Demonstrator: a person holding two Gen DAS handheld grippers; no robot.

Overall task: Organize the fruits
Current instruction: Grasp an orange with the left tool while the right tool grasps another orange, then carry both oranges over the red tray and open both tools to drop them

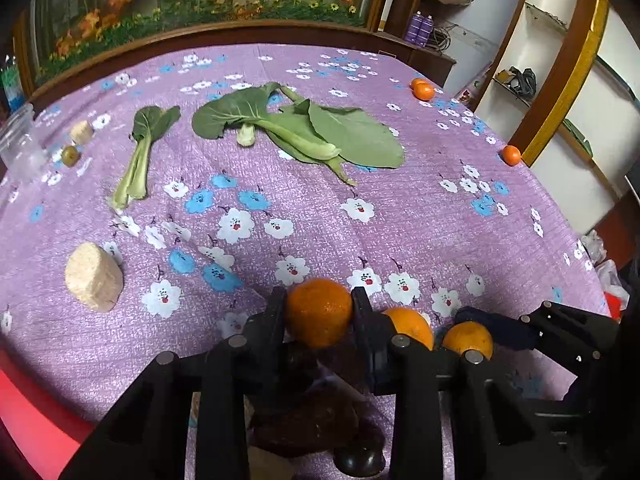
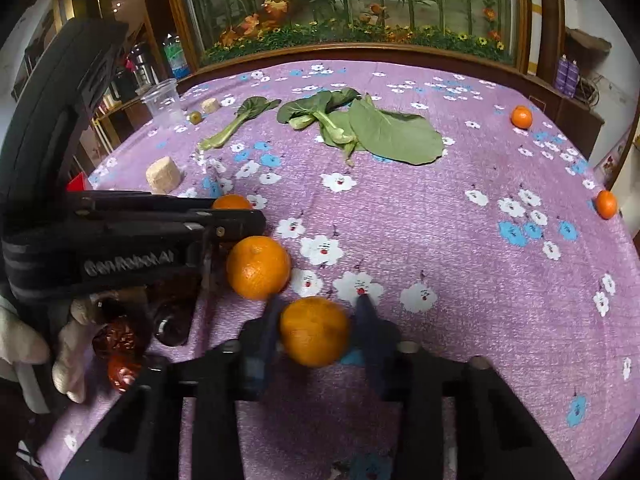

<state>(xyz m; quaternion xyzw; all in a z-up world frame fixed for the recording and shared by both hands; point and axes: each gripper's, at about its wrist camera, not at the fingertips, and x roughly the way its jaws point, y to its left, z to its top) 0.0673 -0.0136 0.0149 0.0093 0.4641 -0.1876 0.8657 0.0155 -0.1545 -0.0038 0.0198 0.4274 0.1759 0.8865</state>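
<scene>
Here, each tool [image 1: 319, 300] [image 2: 316, 312] clamping an orange [image 1: 319, 312] [image 2: 315, 331]

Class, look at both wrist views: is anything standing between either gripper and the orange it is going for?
Nothing visible. The left gripper has its orange between its fingers, and the right gripper likewise grips its own orange.

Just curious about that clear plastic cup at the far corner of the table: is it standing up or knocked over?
Upright. The clear cup stands on its base with its open rim facing up, beside a small green fruit.
</scene>
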